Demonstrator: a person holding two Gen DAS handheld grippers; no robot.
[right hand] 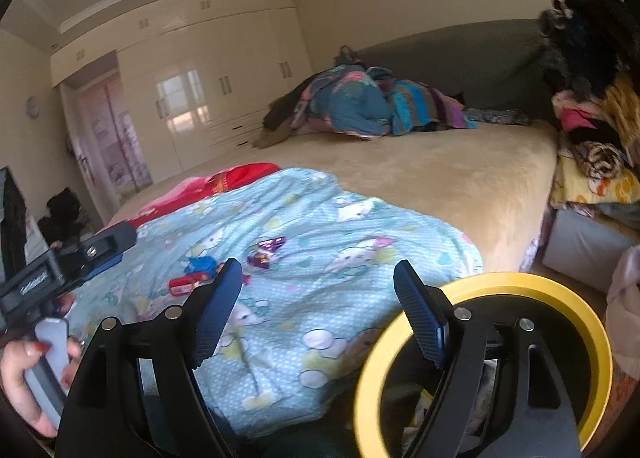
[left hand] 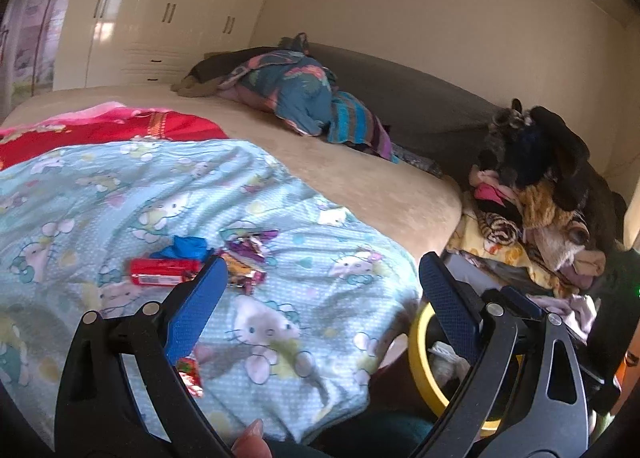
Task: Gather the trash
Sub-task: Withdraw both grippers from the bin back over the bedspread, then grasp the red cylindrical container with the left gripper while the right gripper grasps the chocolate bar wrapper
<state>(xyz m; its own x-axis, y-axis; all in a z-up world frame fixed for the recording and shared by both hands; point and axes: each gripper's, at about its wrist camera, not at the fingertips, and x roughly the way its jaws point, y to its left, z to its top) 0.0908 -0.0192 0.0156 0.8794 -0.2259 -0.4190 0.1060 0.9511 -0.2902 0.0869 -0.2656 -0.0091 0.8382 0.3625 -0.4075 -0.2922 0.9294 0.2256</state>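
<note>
Behind everything stands a cream wardrobe wall (right hand: 192, 98), and before it a wide bed with a beige plush cover (right hand: 420, 178), over whose near edge lies a light blue cartoon-cat blanket (right hand: 304, 322). On this blanket, toward the near left corner of the bed, the trash sits in one small group: a red flat snack wrapper (left hand: 162, 272), a crumpled blue plastic piece (left hand: 186, 248) touching it behind, a purple shiny foil wrapper (left hand: 250, 244) and an orange-yellow candy wrapper (left hand: 240, 272) just beside. One more red patterned wrapper (left hand: 190, 372) lies nearer the edge. The left gripper (left hand: 320, 278) is released, holding nothing, and the right gripper (right hand: 318, 286) is released too. A yellow-rimmed round bin (right hand: 592, 322) stands on the floor at the near right corner. I judge these wrappers very light, thin and slippery, easily crushed but not fragile; the soft blanket will yield, so it seems best to pinch a raised fold or the sealed end.
</note>
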